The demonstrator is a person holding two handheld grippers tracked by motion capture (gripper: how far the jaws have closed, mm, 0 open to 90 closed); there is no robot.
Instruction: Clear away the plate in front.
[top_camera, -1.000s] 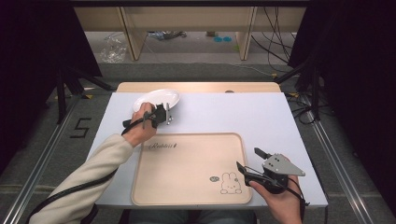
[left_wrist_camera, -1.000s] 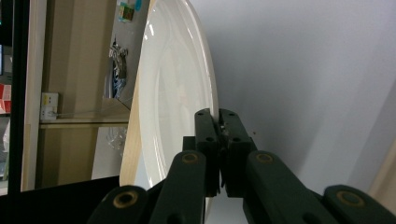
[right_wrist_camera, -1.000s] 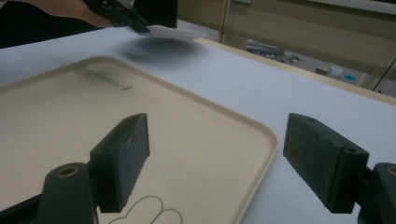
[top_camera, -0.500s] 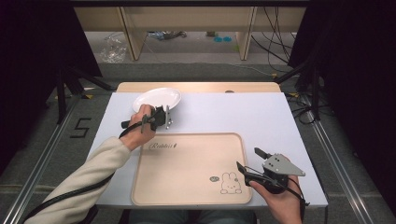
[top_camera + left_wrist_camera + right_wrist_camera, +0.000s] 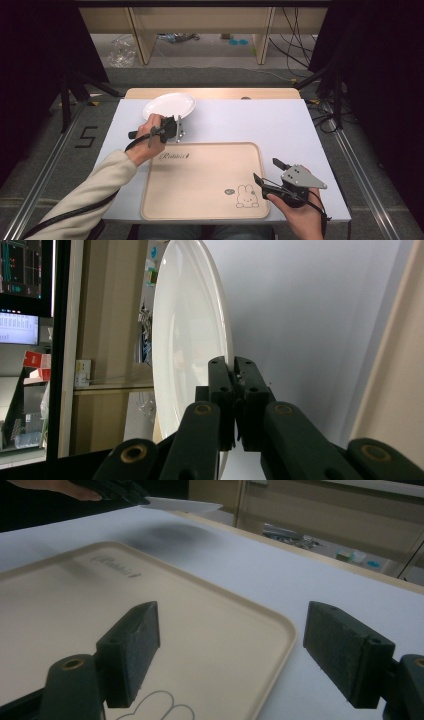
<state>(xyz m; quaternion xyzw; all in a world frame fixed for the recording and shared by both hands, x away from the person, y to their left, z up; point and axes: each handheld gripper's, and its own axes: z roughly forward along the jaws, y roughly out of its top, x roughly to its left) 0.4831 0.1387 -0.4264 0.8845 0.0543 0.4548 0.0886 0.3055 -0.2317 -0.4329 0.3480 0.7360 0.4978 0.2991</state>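
Your left arm wears a cream sleeve [image 5: 95, 192]; both grippers are black (right gripper [image 5: 270, 175] has a grey triangular plate), cable trailing.

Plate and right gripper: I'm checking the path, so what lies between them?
In the high view, the beige tray lies between the white plate and the right gripper, with bare tabletop alongside.

A beige tray [image 5: 200, 180] printed with a rabbit drawing [image 5: 245, 196] lies at lower centre of the white counter [image 5: 260, 122]. Cables [image 5: 295, 30] trail across the floor at upper right.
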